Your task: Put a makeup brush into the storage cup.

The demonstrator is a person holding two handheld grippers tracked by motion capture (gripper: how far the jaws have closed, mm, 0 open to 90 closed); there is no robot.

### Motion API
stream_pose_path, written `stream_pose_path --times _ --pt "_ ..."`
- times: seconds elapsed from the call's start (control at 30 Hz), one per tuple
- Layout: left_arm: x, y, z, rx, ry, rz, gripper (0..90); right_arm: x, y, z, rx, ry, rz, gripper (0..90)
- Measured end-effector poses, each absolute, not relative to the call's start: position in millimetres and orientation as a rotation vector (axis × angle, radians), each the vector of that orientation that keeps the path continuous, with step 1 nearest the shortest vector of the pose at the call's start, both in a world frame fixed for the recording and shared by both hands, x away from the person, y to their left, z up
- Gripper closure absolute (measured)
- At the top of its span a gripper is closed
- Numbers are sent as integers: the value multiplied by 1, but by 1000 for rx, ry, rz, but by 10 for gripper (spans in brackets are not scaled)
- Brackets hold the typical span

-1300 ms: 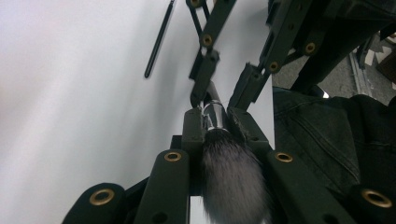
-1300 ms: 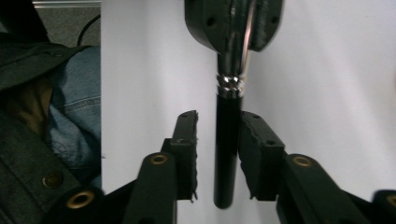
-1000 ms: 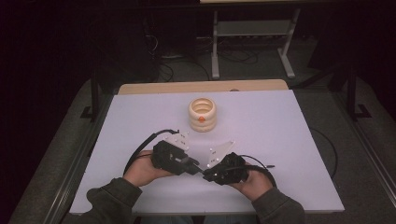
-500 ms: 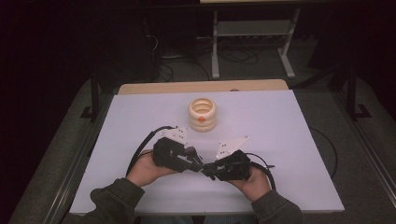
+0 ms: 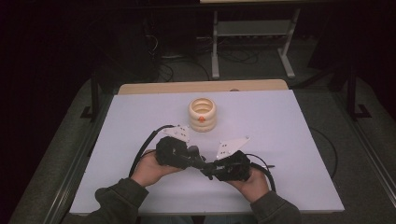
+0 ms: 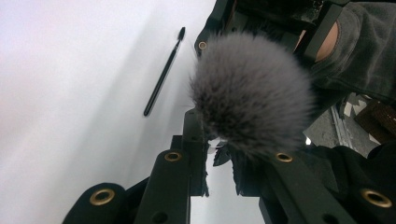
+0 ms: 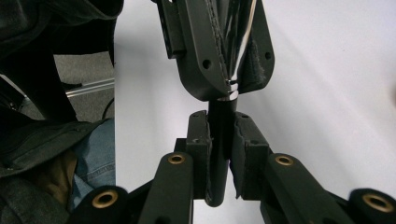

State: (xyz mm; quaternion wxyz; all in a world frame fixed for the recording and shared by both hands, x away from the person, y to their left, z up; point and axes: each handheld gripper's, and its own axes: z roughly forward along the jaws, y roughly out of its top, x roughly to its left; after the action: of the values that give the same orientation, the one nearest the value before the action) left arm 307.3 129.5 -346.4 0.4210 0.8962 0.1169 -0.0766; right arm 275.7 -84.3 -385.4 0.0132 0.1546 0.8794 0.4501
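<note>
In the high view, the left gripper [image 5: 198, 161] and right gripper [image 5: 210, 169] are held tip to tip over the white table [image 5: 289, 140], near a stacked ring toy [image 5: 202, 114]. In the left gripper view, a makeup brush [image 6: 252, 91] is seen bristles-on between jaws that have just been closing; a thin brush [image 6: 162, 72] lies apart. In the right gripper view, the brush handle [image 7: 220, 140] is clamped by the right jaws, with its ferrule gripped by the left.

left tool [image 5: 198, 161] jaws just closing around the makeup brush [image 6: 252, 93], handle end in right tool [image 7: 219, 154]
</note>
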Motion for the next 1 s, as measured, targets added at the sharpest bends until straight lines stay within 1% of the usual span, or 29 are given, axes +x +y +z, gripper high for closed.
stream_pose_path --times 0.07,0.13,0.27,0.5,0.7,1.0 --pt "307 128 -346 2250 297 -187 776 276 -85 -385 484 2744 1405 754" --pt "308 126 -345 2260 299 -177 777 277 -86 -386 476 2738 1385 677" --pt "312 126 -345 2270 313 -157 777 278 -91 -386 536 2762 1378 557" --pt "321 126 -347 2285 350 -161 777 280 -122 -388 658 2715 1377 482" --pt "329 128 -348 2293 372 -156 777 282 -146 -386 732 2648 1384 443" --pt "341 130 -343 2293 396 -151 777 283 -165 -386 793 2608 1376 386"
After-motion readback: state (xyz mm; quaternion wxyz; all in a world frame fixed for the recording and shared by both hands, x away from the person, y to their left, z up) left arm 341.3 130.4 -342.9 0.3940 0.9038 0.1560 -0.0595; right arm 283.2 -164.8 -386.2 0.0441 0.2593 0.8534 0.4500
